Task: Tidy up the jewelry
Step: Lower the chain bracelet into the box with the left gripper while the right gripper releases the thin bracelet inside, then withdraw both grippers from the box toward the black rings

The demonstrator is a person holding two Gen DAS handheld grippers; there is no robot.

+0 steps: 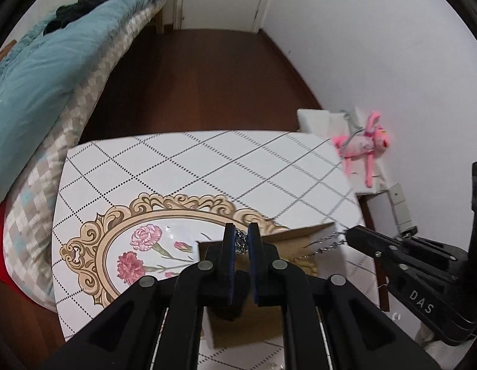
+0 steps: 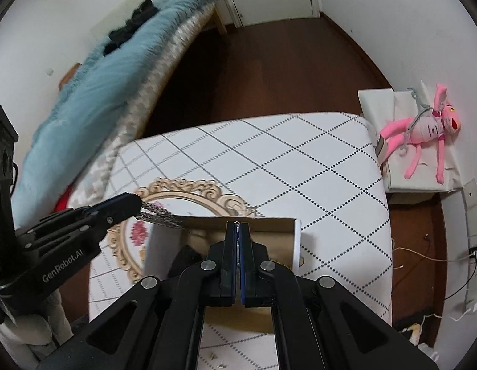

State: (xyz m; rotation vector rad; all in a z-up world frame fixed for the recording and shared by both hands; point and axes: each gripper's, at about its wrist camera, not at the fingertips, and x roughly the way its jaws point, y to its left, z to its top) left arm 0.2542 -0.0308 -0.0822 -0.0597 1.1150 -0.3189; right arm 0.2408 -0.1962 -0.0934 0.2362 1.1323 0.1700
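A silver chain [image 1: 241, 240] is pinched between the pads of my left gripper [image 1: 241, 236], above an open cardboard box [image 1: 312, 231] on the table. In the right wrist view the left gripper [image 2: 136, 205] holds the thick chain [image 2: 160, 215], which hangs across the box's [image 2: 269, 225] left rim. My right gripper [image 2: 237, 226] is shut on a thin end of the chain, barely visible at its tips, over the box. In the left wrist view the right gripper [image 1: 349, 236] holds a twisted strand [image 1: 328, 242].
The table [image 2: 300, 160] has a white cloth with a dotted diamond pattern and a floral oval print [image 1: 140, 240]. A bed with a blue blanket [image 1: 53, 61] lies left. A pink plush toy [image 2: 423, 132] rests on a white box at right. Cables [image 2: 448, 259] lie on the floor.
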